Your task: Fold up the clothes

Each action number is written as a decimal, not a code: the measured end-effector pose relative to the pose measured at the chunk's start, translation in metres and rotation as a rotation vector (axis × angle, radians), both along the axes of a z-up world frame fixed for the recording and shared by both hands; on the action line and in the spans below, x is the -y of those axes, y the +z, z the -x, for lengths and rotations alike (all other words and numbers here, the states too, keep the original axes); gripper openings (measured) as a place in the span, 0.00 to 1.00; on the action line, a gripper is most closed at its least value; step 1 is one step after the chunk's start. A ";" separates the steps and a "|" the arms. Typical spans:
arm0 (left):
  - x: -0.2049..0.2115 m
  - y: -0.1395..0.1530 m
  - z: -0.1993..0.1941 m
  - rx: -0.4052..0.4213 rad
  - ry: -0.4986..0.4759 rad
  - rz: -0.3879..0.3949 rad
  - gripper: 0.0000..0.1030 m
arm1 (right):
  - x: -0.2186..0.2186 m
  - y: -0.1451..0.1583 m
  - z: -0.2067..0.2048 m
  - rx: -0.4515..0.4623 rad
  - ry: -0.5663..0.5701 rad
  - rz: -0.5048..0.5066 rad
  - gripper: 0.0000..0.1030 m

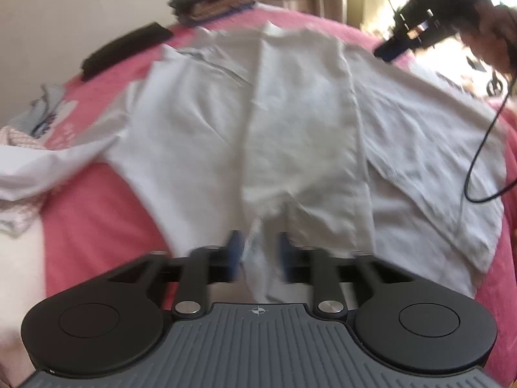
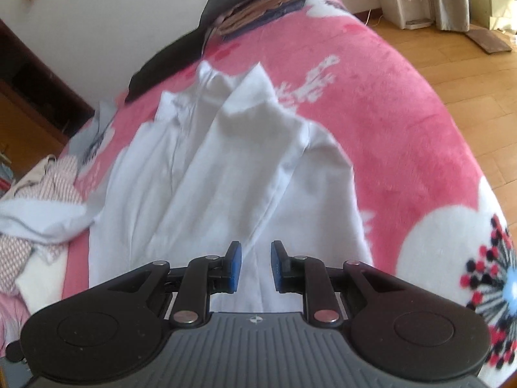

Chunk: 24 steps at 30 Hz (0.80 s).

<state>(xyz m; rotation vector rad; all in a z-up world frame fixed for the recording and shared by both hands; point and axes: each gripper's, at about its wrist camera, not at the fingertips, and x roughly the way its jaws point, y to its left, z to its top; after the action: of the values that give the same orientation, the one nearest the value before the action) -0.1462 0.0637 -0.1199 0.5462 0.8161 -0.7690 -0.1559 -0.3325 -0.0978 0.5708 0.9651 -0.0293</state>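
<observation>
At the far left of both views a heap of loose clothes (image 2: pixel 35 207) lies at the bed's edge, and one pale sleeve (image 1: pixel 55 165) of the white shirt (image 1: pixel 290 123) trails out toward it. The shirt lies spread on the pink blanket (image 2: pixel 404 123), its long axis running away from the cameras: collar (image 2: pixel 226 80) at the far end, pointing toward a dark folded stack (image 2: pixel 258 0) by the wall, hem at the near end under the grippers. A black strip of cloth (image 1: pixel 126 48) lies on the blanket left of the collar. In the left wrist view the left gripper (image 1: pixel 258 252) has its blue pads close together with a ridge of hem cloth rising between them; the picture is blurred, but the cloth looks pinched there. A raised fold runs from that spot up the shirt's middle. In the right wrist view the right gripper (image 2: pixel 255 265) hangs over the near part of the shirt with its jaws a little apart; cloth shows in the gap, and the pads do not press on it. In the left view, at the upper right, a hand (image 1: pixel 491 42) carries the right gripper above the shirt's far right edge, with a black cable (image 1: pixel 478 161) hanging beneath it. Beyond the blanket's right side is wooden floor (image 2: pixel 468 64).
</observation>
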 end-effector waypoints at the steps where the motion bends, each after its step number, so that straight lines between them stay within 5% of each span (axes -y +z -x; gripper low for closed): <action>1: 0.001 -0.002 0.006 0.006 -0.026 -0.013 0.08 | -0.002 -0.001 0.002 -0.001 0.004 0.000 0.20; 8: 0.015 -0.028 0.044 0.055 -0.240 -0.148 0.06 | -0.005 -0.008 -0.013 0.006 0.021 0.063 0.19; 10: 0.013 -0.026 0.045 0.062 -0.252 -0.148 0.13 | -0.004 -0.010 -0.021 0.017 0.019 0.091 0.19; 13: 0.001 -0.010 0.033 -0.033 -0.210 -0.091 0.29 | -0.001 -0.004 -0.037 0.068 0.022 0.143 0.19; 20: -0.024 0.032 -0.001 -0.129 -0.089 0.106 0.30 | 0.007 0.015 -0.104 0.185 0.060 0.260 0.13; 24: 0.003 0.013 -0.006 -0.150 -0.101 0.100 0.30 | 0.015 0.007 -0.159 0.174 0.066 0.260 0.10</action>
<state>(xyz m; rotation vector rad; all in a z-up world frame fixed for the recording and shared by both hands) -0.1404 0.0609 -0.1066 0.4463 0.8880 -0.9476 0.0034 -0.3474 -0.0911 0.2963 0.7948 -0.0444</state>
